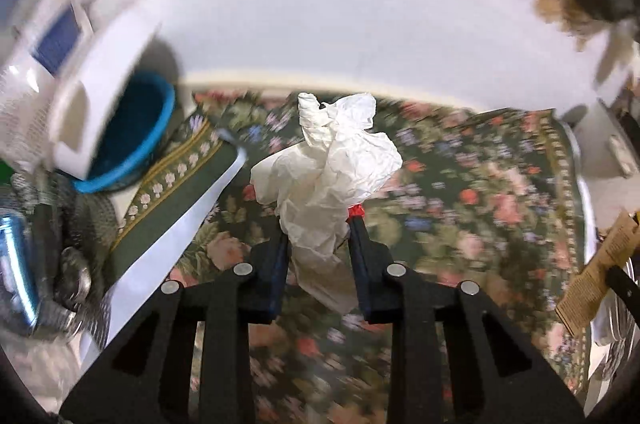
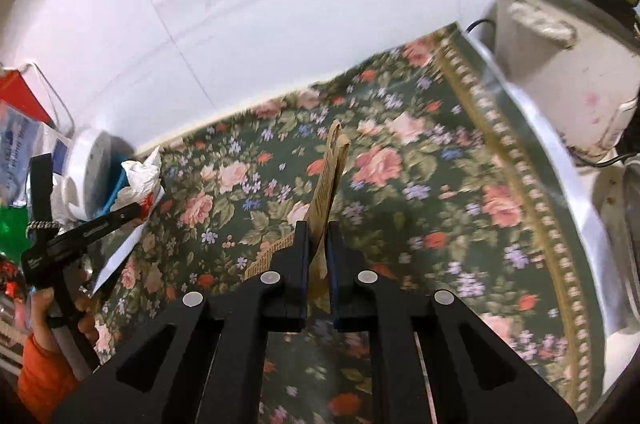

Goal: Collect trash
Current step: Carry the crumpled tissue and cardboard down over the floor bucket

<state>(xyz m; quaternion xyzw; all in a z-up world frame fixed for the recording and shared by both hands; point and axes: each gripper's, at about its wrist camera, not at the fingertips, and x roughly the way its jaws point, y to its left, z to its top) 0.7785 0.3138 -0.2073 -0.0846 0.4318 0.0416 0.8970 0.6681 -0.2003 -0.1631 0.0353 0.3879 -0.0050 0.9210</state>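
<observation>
Floral tablecloth (image 1: 460, 192) lies below: left gripper (image 1: 320, 224) pinches crumpled tissue (image 1: 328, 160), right gripper (image 2: 318, 228) pinches tan paper (image 2: 330, 176).

Below me a dark green floral tablecloth (image 2: 400, 184) fills the lower frame; a white tiled wall (image 2: 200, 24) rises across the top.

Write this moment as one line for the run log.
left hand-held gripper: shut on crumpled white tissue | right hand-held gripper: shut on tan paper strip | both above floral tablecloth | blue bin at left
</observation>
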